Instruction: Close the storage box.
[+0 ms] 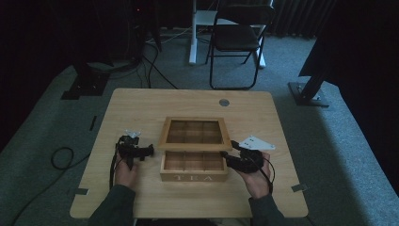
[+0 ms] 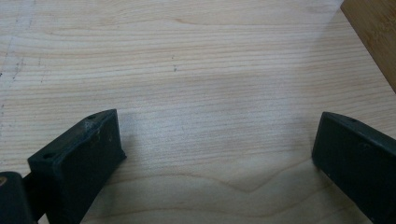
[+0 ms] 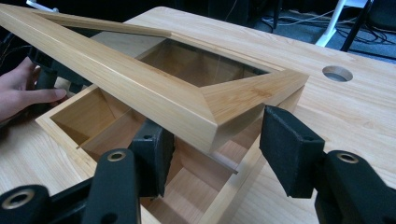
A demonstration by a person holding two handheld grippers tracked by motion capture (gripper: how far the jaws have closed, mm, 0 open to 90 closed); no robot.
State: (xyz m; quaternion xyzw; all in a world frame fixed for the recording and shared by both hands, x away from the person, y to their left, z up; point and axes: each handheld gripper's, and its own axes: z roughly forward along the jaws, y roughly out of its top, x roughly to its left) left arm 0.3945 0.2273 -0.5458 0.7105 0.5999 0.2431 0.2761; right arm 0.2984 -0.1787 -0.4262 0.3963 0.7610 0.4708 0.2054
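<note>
A wooden tea box (image 1: 194, 172) marked TEA stands at the middle front of the table, with its glass-paned lid (image 1: 194, 146) lifted partway on the back hinge. My right gripper (image 1: 227, 157) reaches in from the right at the lid's front right corner. In the right gripper view that corner of the lid (image 3: 140, 88) sits between the jaws of the right gripper (image 3: 217, 135), which hold it up above the empty compartments of the box (image 3: 93, 114). My left gripper (image 1: 149, 150) rests left of the box. Its jaws (image 2: 217, 149) stand wide over bare wood, and a box edge (image 2: 373, 32) shows at the upper right.
The light wooden table (image 1: 141, 108) has a round cable hole (image 1: 224, 102) behind the box. A person's hand (image 3: 23, 93) lies beside the box's far side. A black folding chair (image 1: 237, 40) and floor cables (image 1: 61, 157) lie beyond the table.
</note>
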